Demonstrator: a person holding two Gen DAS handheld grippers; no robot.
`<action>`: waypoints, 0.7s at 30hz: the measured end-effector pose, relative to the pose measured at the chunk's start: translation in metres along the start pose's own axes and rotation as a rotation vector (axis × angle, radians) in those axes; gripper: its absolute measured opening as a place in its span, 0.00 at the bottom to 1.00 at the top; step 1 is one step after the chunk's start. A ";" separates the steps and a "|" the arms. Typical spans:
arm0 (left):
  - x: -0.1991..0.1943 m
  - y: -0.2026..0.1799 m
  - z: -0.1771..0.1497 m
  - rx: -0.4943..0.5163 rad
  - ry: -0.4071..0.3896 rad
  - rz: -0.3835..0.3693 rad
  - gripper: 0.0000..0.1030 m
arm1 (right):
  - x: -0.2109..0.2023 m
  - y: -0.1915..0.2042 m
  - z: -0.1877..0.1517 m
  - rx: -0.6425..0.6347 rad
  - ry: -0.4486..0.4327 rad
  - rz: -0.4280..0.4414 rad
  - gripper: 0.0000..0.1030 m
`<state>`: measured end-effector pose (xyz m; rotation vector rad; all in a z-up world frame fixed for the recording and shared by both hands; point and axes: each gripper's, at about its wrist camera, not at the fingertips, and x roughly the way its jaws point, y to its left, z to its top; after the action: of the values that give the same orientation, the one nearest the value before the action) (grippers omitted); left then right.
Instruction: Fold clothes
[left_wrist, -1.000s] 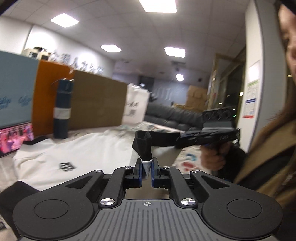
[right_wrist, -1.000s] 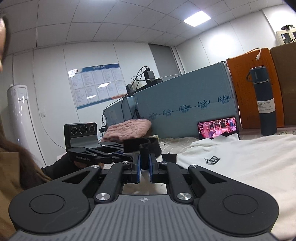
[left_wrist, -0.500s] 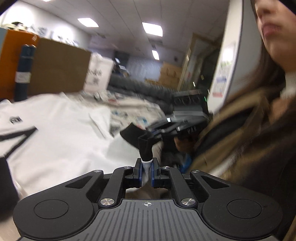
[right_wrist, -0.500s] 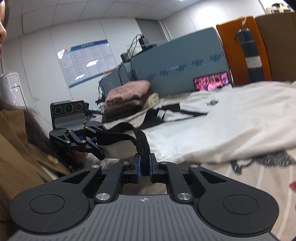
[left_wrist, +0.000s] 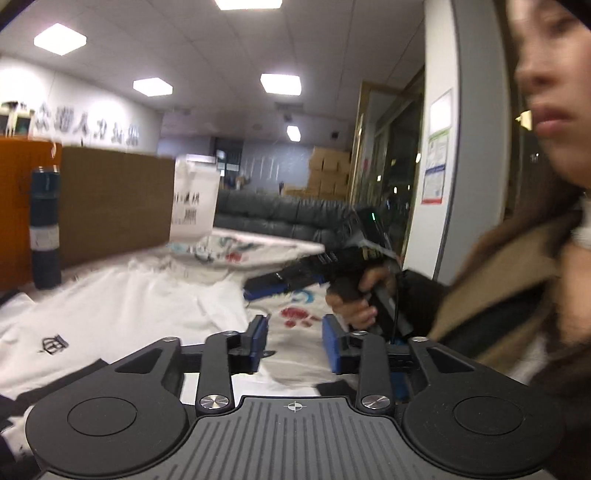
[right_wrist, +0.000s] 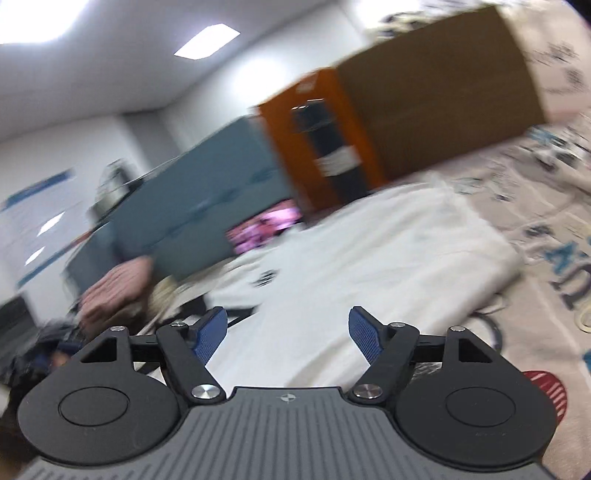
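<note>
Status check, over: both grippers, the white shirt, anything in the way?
Left gripper, right gripper just opened, empty. White shirt lying flat. Nothing blocking.

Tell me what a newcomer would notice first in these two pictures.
The white T-shirt with a small dark logo lies spread across the patterned cloth, filling the middle of both views. In front, the left claw and the right claw have just been opening, with nothing between their blue pads. Behind the shirt, a dark blue bottle stands before an orange box.
</note>
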<state>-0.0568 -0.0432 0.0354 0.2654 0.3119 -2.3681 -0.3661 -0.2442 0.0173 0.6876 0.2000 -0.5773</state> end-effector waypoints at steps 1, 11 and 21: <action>0.014 0.006 0.001 -0.016 0.035 0.015 0.43 | 0.007 -0.002 0.005 0.031 -0.002 -0.053 0.69; 0.093 -0.005 -0.031 0.017 0.286 -0.076 0.52 | 0.069 0.024 -0.007 -0.166 0.178 -0.521 0.42; 0.088 -0.005 -0.037 -0.006 0.291 -0.137 0.54 | -0.027 0.021 -0.028 -0.052 0.039 -0.572 0.09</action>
<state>-0.1197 -0.0843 -0.0229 0.6049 0.4879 -2.4623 -0.3764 -0.2009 0.0167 0.5889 0.4535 -1.1019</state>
